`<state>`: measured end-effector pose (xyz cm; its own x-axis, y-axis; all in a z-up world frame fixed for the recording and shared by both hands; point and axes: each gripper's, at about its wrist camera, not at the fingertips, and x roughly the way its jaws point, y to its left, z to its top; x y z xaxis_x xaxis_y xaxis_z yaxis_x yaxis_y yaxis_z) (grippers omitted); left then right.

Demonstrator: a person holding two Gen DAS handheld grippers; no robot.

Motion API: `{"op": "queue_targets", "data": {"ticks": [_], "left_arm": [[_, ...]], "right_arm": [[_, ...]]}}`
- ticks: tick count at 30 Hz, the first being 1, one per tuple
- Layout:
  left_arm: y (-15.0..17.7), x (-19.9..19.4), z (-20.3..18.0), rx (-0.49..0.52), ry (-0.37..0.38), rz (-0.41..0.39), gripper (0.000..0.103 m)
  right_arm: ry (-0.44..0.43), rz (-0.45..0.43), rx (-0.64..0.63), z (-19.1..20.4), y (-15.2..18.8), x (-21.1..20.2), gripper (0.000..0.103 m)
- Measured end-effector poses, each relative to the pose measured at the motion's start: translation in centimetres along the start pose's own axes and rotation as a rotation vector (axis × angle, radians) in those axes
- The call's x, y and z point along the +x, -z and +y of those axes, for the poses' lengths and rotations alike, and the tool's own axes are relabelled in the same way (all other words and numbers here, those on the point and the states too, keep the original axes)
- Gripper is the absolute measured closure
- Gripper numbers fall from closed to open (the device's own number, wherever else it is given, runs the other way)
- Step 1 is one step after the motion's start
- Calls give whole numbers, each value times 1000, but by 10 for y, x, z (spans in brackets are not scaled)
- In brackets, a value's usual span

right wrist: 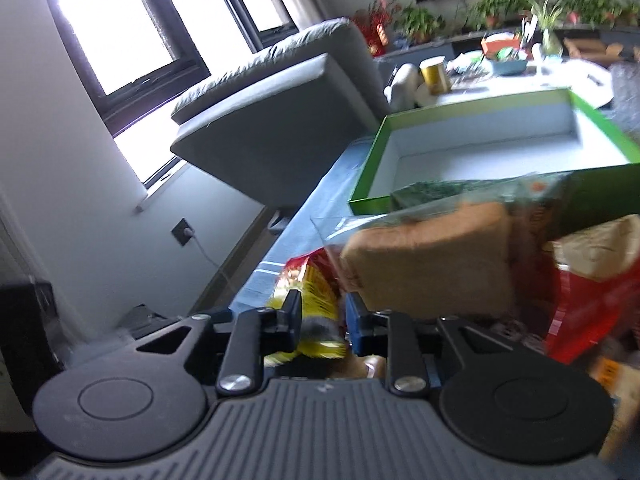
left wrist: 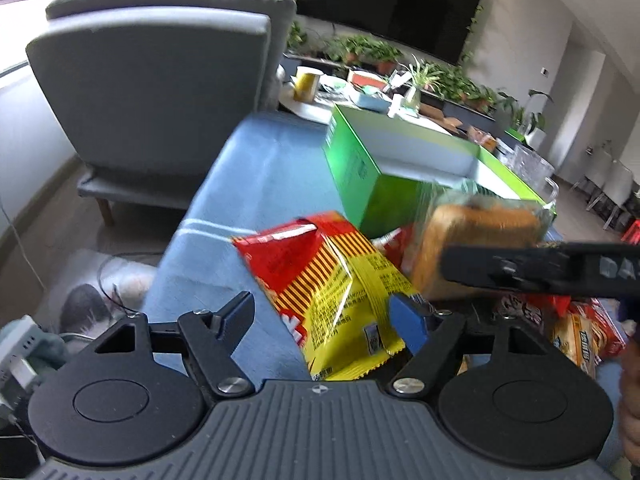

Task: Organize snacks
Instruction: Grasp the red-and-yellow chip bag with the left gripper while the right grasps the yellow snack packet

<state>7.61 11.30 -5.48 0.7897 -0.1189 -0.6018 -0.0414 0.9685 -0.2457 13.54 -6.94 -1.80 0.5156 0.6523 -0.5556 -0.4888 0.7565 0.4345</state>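
A red and yellow snack bag (left wrist: 332, 280) lies on the blue cloth between the wide-open fingers of my left gripper (left wrist: 324, 320). A clear-wrapped bread loaf (left wrist: 476, 240) sits lifted in front of the green box (left wrist: 360, 168); it also shows in the right wrist view (right wrist: 432, 264). My right gripper (right wrist: 322, 320) has its fingers narrowly apart, with the loaf's wrapper beside the right finger; the grip itself is blurred. The right gripper's black body (left wrist: 540, 270) crosses the left wrist view. The green box (right wrist: 480, 140) is open with a white inside.
More snack packs (left wrist: 580, 332) lie at the right; a red bag (right wrist: 588, 304) shows too. A grey armchair (left wrist: 160, 92) stands behind the blue-covered table (left wrist: 256, 168). A round table with a yellow can (left wrist: 306, 84) and plants is beyond.
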Motion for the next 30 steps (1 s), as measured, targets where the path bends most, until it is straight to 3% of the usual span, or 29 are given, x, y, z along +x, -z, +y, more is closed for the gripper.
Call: {"op": "queue_targets", "data": {"ticks": [6, 8, 11, 15, 19, 22, 26, 30], "left_arm": [[6, 9, -13, 14, 110, 43, 32], [10, 9, -27, 61, 110, 39, 31], [17, 8, -42, 126, 131, 34, 31], [19, -4, -56, 132, 227, 57, 31], [18, -30, -79, 182, 296, 6, 33], [21, -39, -98, 245, 354, -8, 31], [21, -39, -106, 301, 247, -19, 31], [7, -39, -70, 180, 149, -57, 31]], "right_arm": [[7, 90, -4, 6, 0, 29, 20], [31, 91, -5, 6, 2, 29, 20], [59, 75, -28, 5, 3, 18, 20], [30, 92, -1, -2, 8, -2, 20], [19, 120, 8, -4, 19, -23, 20], [59, 71, 23, -11, 24, -47, 20], [154, -15, 71, -24, 24, -72, 20], [149, -23, 97, -27, 26, -74, 20]]}}
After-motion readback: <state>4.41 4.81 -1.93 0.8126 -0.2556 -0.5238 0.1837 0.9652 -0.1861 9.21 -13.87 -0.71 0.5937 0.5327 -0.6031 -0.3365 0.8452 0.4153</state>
